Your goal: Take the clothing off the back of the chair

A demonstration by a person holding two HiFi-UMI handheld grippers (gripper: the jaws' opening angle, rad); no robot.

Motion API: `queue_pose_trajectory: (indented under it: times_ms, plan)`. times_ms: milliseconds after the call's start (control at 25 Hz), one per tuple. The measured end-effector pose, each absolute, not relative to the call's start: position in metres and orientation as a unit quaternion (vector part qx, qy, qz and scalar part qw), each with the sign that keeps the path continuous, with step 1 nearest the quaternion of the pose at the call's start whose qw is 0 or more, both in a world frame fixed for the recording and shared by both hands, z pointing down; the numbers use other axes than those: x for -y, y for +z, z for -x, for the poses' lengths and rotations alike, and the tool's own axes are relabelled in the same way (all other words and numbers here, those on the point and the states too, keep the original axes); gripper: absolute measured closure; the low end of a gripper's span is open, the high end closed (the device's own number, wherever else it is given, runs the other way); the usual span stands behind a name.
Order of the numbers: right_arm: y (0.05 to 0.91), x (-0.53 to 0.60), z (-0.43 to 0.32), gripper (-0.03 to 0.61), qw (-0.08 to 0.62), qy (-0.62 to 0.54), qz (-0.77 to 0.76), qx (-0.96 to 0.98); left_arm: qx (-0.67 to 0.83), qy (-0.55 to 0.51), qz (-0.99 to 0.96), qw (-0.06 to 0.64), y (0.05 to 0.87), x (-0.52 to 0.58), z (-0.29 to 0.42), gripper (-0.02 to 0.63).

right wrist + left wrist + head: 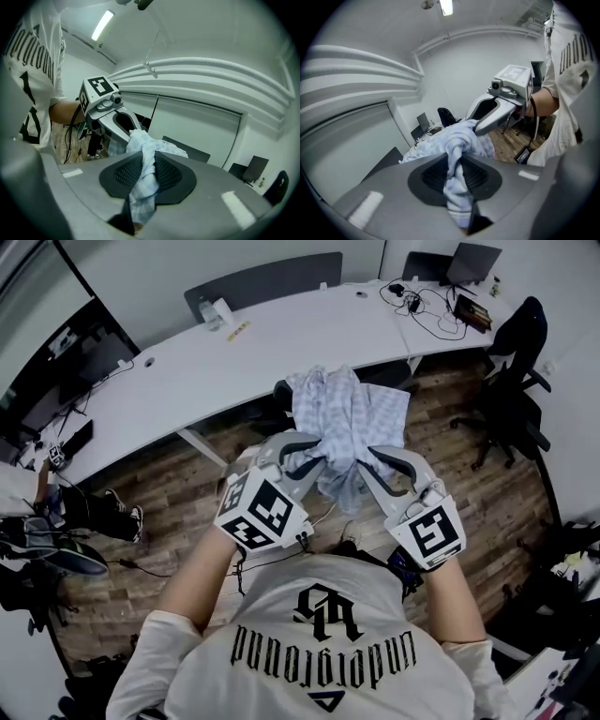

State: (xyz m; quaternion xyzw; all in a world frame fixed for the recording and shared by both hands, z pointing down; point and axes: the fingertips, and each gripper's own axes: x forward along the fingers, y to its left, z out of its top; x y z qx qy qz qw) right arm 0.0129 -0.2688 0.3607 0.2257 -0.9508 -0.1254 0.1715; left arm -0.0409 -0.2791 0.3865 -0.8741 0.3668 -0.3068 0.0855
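A pale blue checked shirt (349, 423) hangs bunched in the air between my two grippers, above the wooden floor. My left gripper (307, 452) is shut on a fold of its left side; in the left gripper view the cloth (456, 161) is pinched between the dark pads. My right gripper (367, 457) is shut on the right side, and the right gripper view shows fabric (143, 173) squeezed between its pads. Each gripper sees the other across the bundle. The chair is mostly hidden behind the shirt.
A long white curved desk (281, 343) runs across the back, with a laptop (469, 263), cables and small items on it. A black office chair (516, 362) stands at the right. A seated person's legs and shoes (89, 512) are at the left.
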Motion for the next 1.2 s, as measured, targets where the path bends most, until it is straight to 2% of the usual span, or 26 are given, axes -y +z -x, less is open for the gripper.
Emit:
queue_pose_trajectory:
  times_ms: [560,840,1200]
  plan:
    - [0.353,0.196,-0.045,0.495,0.183,-0.132,-0.266,0.937,-0.329,-0.29,0.892,0.109,0.38,0.206,0.005,0.503]
    - [0.361,0.183,-0.074,0.497,0.18,-0.114,-0.249,0.945,-0.334,-0.294,0.892,0.08,0.389,0.187,-0.022,0.503]
    - [0.379,0.158,-0.151,0.499,0.167,-0.094,-0.225,0.955,-0.359,-0.292,0.886,0.037,0.41,0.158,-0.098,0.503]
